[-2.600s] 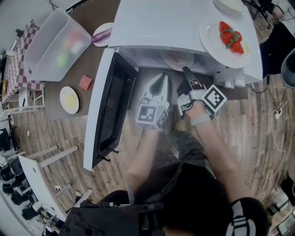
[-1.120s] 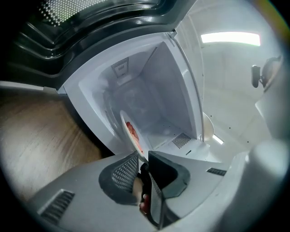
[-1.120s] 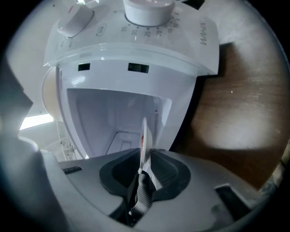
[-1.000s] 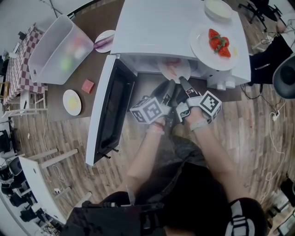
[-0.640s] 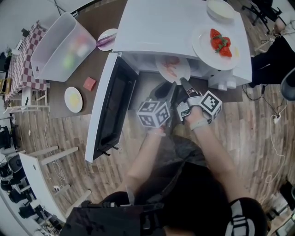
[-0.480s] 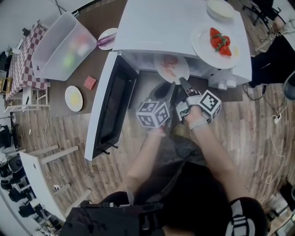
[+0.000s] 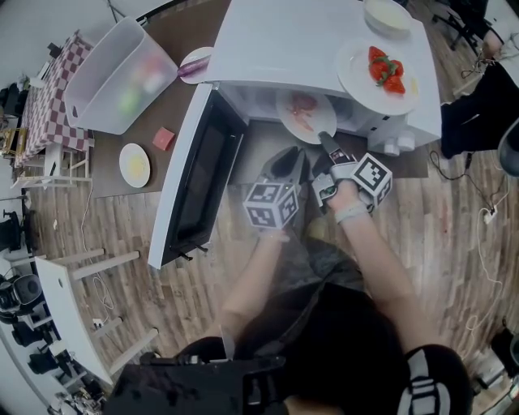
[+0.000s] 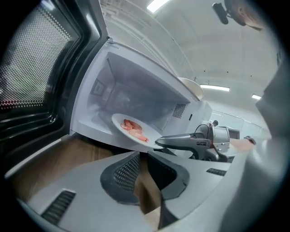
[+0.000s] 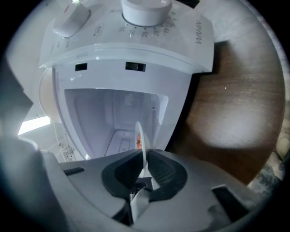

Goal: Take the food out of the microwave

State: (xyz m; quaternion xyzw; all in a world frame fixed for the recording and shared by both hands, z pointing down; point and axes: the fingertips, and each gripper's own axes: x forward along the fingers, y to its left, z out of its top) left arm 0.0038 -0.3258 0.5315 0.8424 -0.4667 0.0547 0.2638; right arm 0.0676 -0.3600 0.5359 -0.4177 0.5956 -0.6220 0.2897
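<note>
A white plate [image 7: 302, 123] with pink food [image 7: 305, 104] sticks halfway out of the open white microwave [image 7: 308, 40]. My right gripper [image 7: 323, 136] is shut on the plate's near rim. In the right gripper view the rim [image 9: 142, 140] stands edge-on between the pads [image 9: 156, 170], with the jaws easing open slightly. My left gripper [image 7: 290, 158] hovers just left of it, below the plate and apart from it. In the left gripper view the left gripper [image 8: 142, 161] has nothing in its narrow gap and its jaws are closing. That view also shows the food [image 8: 134, 128] on the plate.
The microwave door [image 7: 195, 182] hangs open to the left. A plate of strawberries [image 7: 381, 69] and a second dish [image 7: 388, 12] sit on the microwave's top. On the brown table to the left are a clear bin [image 7: 122, 77], a red block [image 7: 164, 139] and a small plate [image 7: 135, 165].
The plate has come partly out of the microwave in my right gripper. My left gripper has rolled, its marker cube now facing the camera squarely, and shifted slightly.
</note>
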